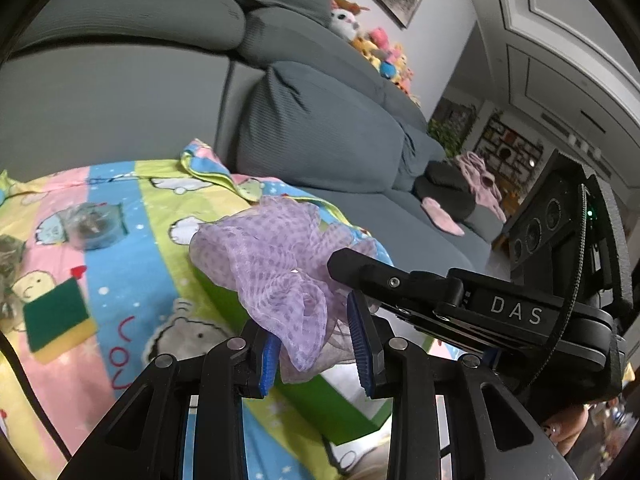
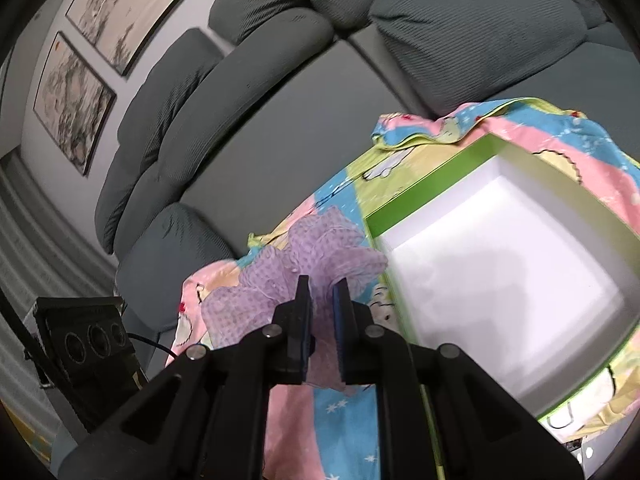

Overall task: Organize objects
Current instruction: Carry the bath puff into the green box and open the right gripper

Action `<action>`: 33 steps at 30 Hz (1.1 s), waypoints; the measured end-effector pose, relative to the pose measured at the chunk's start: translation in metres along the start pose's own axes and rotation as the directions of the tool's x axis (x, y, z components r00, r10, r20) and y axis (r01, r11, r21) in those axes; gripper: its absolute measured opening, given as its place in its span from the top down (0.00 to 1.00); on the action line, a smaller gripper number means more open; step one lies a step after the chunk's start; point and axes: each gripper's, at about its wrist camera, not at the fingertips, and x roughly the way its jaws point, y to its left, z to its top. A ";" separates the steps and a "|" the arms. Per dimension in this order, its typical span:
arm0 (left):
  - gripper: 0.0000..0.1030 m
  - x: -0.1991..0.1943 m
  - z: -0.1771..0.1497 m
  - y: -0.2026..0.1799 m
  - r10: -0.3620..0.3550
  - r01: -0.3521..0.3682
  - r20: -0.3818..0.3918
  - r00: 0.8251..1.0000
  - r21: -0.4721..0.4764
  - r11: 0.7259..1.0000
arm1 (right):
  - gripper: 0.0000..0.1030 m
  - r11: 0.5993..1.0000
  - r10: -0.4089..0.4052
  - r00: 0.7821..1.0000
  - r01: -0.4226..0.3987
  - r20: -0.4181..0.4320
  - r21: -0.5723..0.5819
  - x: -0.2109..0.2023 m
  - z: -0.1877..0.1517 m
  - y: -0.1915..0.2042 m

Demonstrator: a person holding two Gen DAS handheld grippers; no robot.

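A purple dotted sheer scarf [image 1: 272, 264] is bunched above the colourful cartoon cloth [image 1: 120, 240]. In the left wrist view my left gripper [image 1: 316, 344] has its blue pads wide apart with the scarf's lower folds hanging between them. My right gripper's finger [image 1: 360, 272] reaches in from the right at the scarf. In the right wrist view my right gripper [image 2: 322, 312] is shut on the scarf [image 2: 320, 256], just left of an open green box [image 2: 376, 216] with a white empty inside. The box also shows under the scarf in the left wrist view [image 1: 320, 404].
A green-and-yellow sponge [image 1: 58, 320] and a clear wrapped item [image 1: 92, 224] lie on the cloth at left. A grey sofa [image 1: 320, 128] stands behind, with plush toys [image 1: 376, 48] and pink clothing [image 1: 476, 184] on it.
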 end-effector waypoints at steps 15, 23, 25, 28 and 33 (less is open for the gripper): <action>0.69 0.060 -0.006 -0.019 -0.028 0.027 -0.127 0.992 -0.006 1.000 | 0.88 0.975 -0.176 0.984 0.170 0.029 0.140 -0.012 0.008 -0.059; 0.69 0.080 -0.015 -0.016 -0.033 0.027 -0.177 0.984 -0.034 0.999 | 0.88 0.949 -0.258 0.966 0.254 -0.004 0.185 -0.005 0.007 -0.082; 0.69 0.083 -0.017 -0.015 -0.027 0.021 -0.190 0.981 -0.035 0.999 | 0.88 0.942 -0.282 0.959 0.278 -0.009 0.190 -0.004 0.007 -0.085; 0.69 0.087 -0.021 -0.015 -0.022 0.015 -0.204 0.979 -0.034 0.999 | 0.88 0.933 -0.302 0.953 0.299 -0.016 0.202 -0.003 0.007 -0.089; 0.69 0.088 -0.025 -0.014 -0.024 0.012 -0.218 0.976 -0.054 0.998 | 0.88 0.921 -0.336 0.942 0.334 -0.024 0.201 -0.002 0.006 -0.091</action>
